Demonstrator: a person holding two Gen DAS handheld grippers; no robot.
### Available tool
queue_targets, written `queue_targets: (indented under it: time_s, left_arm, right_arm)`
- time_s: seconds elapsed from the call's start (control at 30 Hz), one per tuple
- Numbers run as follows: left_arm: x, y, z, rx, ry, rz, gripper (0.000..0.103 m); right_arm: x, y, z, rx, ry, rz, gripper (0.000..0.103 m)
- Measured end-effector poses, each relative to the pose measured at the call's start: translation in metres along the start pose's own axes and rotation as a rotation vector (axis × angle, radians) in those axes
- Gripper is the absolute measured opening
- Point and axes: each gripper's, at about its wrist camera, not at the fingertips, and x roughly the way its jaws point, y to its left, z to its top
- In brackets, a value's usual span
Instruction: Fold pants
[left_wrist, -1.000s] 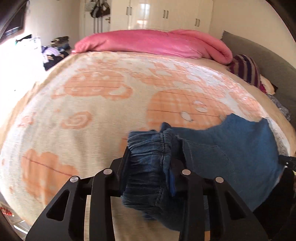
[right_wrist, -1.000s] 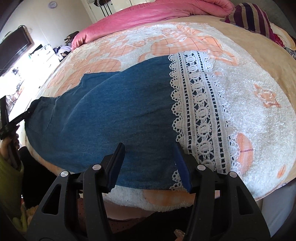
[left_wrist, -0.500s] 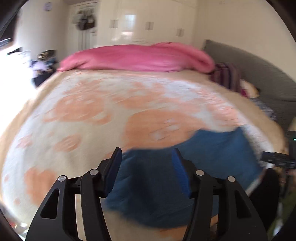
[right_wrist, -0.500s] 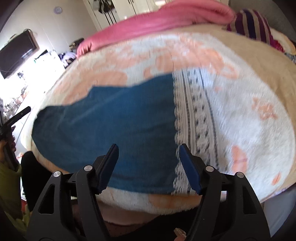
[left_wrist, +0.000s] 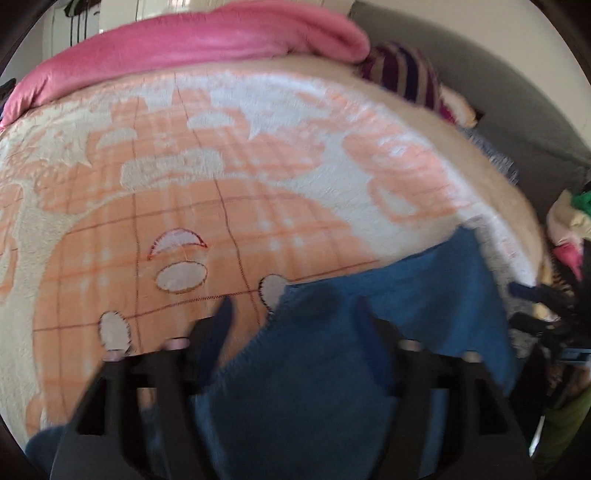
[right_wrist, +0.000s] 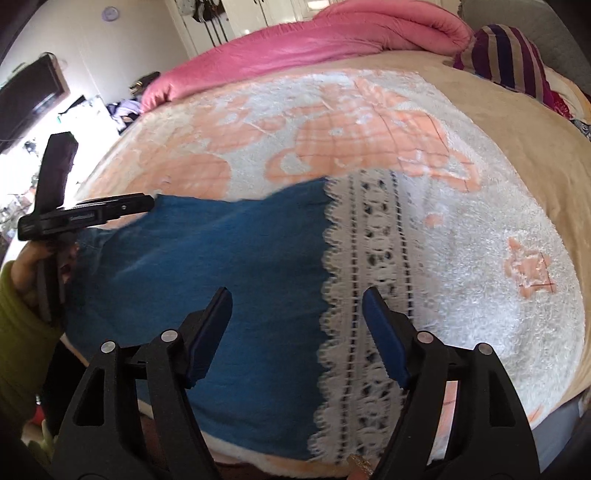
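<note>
You are working over the pants (right_wrist: 229, 280), which are lying flat on the patterned blanket (right_wrist: 498, 258) near the bed's front edge, with the white lace hem (right_wrist: 369, 295) at the right end and the denim running off toward your left; I am judging that at least one fold is already laid, since the cloth is showing as a single compact, fairly smooth panel rather than two spread legs, though the waistband end is hidden behind your left hand (right_wrist: 40, 258) and I cannot tell how it is lying there. What is remaining, as I read it, is a further fold along the length to bring one end over the other, plus some smoothing.

Your right gripper (right_wrist: 297, 325) is hanging just above the seam where denim is meeting lace; its jaws are opening, and nothing is pinched between them. Your left gripper (left_wrist: 291, 321) is over the denim's near left edge in a blurred view; its jaws are also opening, and the cloth is lying beneath them rather than clamped.

The long axis is running side to side across the bed, roughly parallel to the front edge, lace hem pointing right; the pink duvet (right_wrist: 314, 48) is sitting well apart at the far side.
</note>
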Motion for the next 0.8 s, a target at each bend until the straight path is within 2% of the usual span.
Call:
queue_targets:
  time_s: [0.07, 0.1, 0.13, 0.17, 0.2, 0.3, 0.37, 0.53, 0.57, 0.63, 0.7, 0.77, 0.8]
  left_arm:
    - [0.009, 0.003, -0.001, -0.018, 0.014, -0.047, 0.071]
    - [0.013, 0.004, -0.002, -0.039, 0.014, -0.084, 0.066]
    - [0.015, 0.005, -0.003, -0.057, 0.009, -0.110, 0.057]
    - [0.017, 0.003, -0.004, -0.050, 0.013, -0.109, 0.025]
    - [0.017, 0.001, -0.004, -0.041, 0.015, -0.123, 0.005]
    - [0.001, -0.004, -0.002, -0.027, -0.054, -0.113, 0.005]
    - [-0.013, 0.004, 0.002, -0.053, -0.121, -0.118, 0.005]
    - [0.017, 0.003, -0.005, -0.031, -0.050, -0.062, 0.008]
    - [0.017, 0.003, -0.006, -0.028, -0.055, -0.060, 0.009]
    - [0.009, 0.006, -0.006, -0.037, -0.085, -0.063, 0.019]
    - [-0.009, 0.006, -0.007, -0.025, -0.135, -0.036, 0.037]
    - [-0.029, 0.003, -0.008, -0.012, -0.183, -0.021, 0.037]
    - [-0.041, -0.001, -0.011, -0.009, -0.216, -0.034, 0.037]
  right_arm:
    - [0.005, -0.005, -0.004, 0.014, 0.013, 0.011, 0.067]
    - [0.007, -0.005, -0.005, 0.010, 0.012, 0.010, 0.067]
    - [0.007, -0.005, -0.008, 0.004, 0.006, 0.007, 0.067]
    - [0.008, -0.005, -0.010, 0.004, 0.002, 0.007, 0.067]
    - [0.007, -0.006, -0.011, 0.012, -0.003, 0.013, 0.067]
    - [0.004, -0.011, -0.012, 0.044, -0.012, 0.038, 0.067]
    - [0.004, -0.012, -0.013, 0.051, -0.014, 0.046, 0.067]
    - [0.006, -0.008, -0.010, 0.029, 0.010, 0.036, 0.070]
    - [0.006, -0.008, -0.008, 0.023, 0.015, 0.037, 0.070]
    - [-0.006, -0.013, 0.002, 0.046, -0.013, 0.067, 0.070]
    - [-0.022, -0.022, 0.016, 0.053, -0.085, 0.043, 0.070]
    - [-0.030, -0.036, 0.037, 0.058, -0.123, -0.014, 0.070]
    - [-0.026, -0.048, 0.050, 0.072, -0.122, -0.001, 0.070]
